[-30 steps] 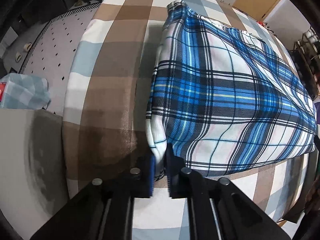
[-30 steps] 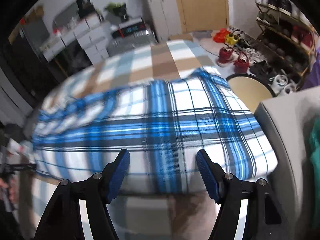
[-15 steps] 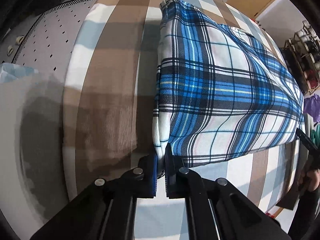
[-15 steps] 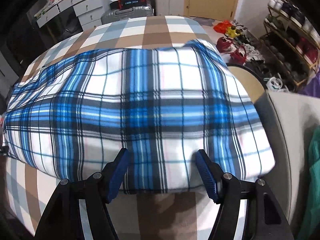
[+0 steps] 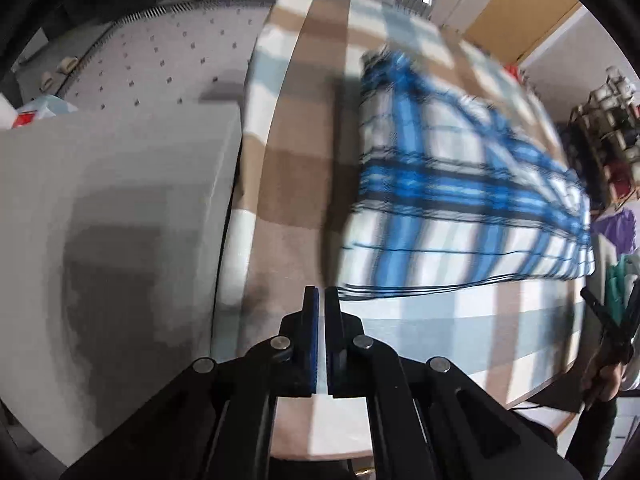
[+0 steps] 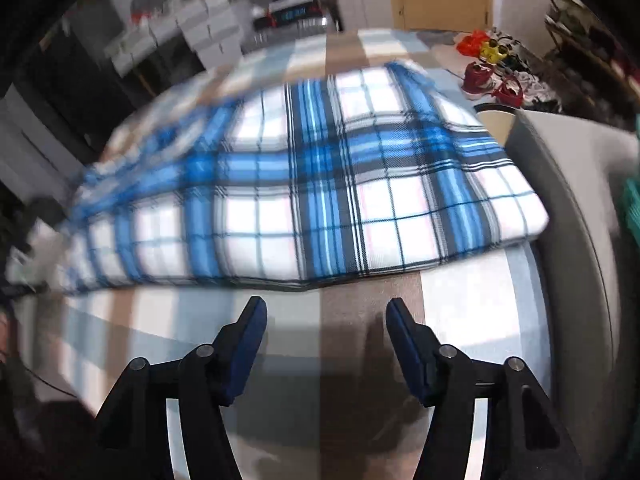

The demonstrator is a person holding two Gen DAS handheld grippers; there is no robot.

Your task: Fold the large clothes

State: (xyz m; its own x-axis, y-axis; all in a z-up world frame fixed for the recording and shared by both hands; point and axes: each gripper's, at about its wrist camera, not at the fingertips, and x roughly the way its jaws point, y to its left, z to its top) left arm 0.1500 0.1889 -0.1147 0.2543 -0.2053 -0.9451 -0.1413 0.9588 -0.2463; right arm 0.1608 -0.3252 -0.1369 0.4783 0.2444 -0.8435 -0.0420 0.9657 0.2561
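Blue plaid garment (image 6: pixel 304 184) lies folded on the checked tablecloth (image 6: pixel 460 312), just beyond the wide-open, empty right gripper (image 6: pixel 322 322) and the closed, empty left gripper (image 5: pixel 321 300).

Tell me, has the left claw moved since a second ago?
Yes. The left claw has let go and pulled back from the plaid garment's corner; checked tablecloth now shows between them.

1 plaid garment (image 6: pixel 304 184), 2 hand-held grippers (image 5: pixel 321 300) (image 6: pixel 322 312)

Folded garment (image 5: pixel 460 196) lying on the table (image 5: pixel 420 332), reaching toward its far edge, left gripper (image 5: pixel 321 300) hovering off the garment's near left corner, right gripper (image 6: pixel 322 312) hovering before its near edge.
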